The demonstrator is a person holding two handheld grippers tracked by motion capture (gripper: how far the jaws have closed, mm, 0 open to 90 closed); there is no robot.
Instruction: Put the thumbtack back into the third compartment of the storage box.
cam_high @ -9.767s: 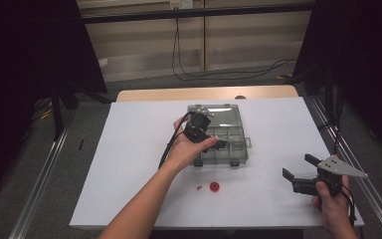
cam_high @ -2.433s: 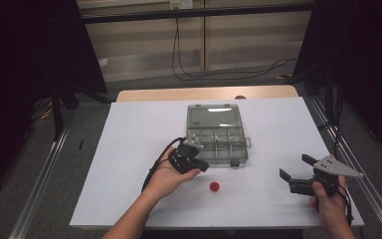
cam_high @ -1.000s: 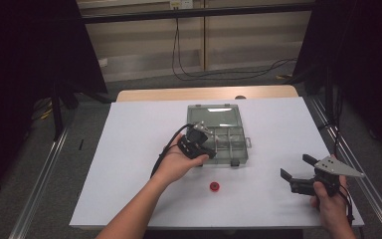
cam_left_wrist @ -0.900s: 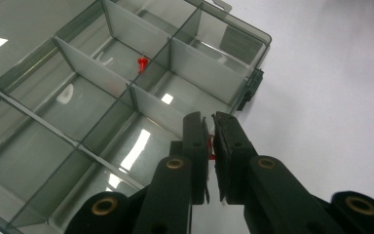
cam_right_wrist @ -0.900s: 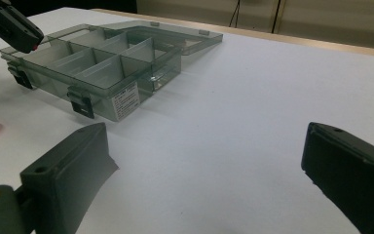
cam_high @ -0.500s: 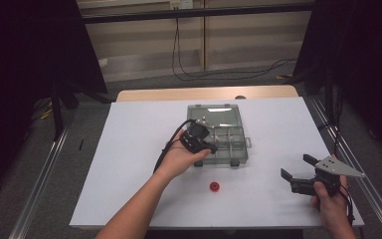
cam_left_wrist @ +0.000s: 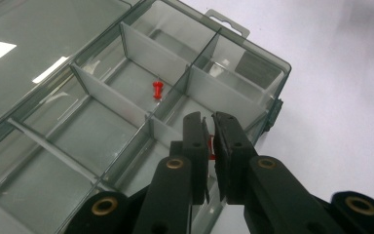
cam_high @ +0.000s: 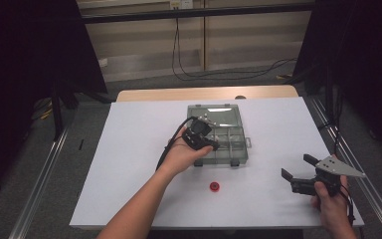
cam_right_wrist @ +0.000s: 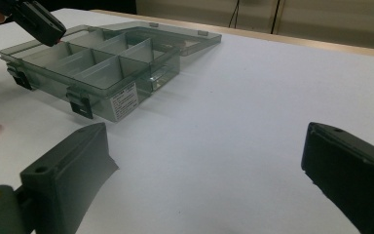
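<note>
Hovering over the near right corner of the compartment box (cam_high: 218, 133), the left tongs (cam_left_wrist: 209, 127) are clamped on a red push pin (cam_left_wrist: 211, 148), only a sliver of red showing between the pads. In the left gripper view the tips sit just above the divider edge where two front cells meet, close to the box's outer wall and its latch (cam_left_wrist: 272, 113). A second red push pin (cam_left_wrist: 157, 90) lies in the middle cell, right beside a divider, apart from the tongs. The clear lid (cam_high: 214, 112) lies folded open flat on the far side, so the cells are open from above. The box sits mid-counter on the white counter (cam_high: 129, 149), with wide bare surface to its left, to its right and in front.

A red round cap-like item (cam_high: 214, 186) lies on the counter in front of the box, well apart from it, near the front edge; what it is exactly I cannot tell. The left forearm (cam_high: 144, 204) crosses the front edge to the left of it.

The right tongs (cam_high: 298, 172) sit near the front right corner of the counter, jaws wide apart, nothing between them, well apart from the box. In the right gripper view bare white surface lies between those jaws and the box's labelled side wall (cam_right_wrist: 124, 105). Metal rails (cam_high: 40, 174) run along both sides of the counter.
</note>
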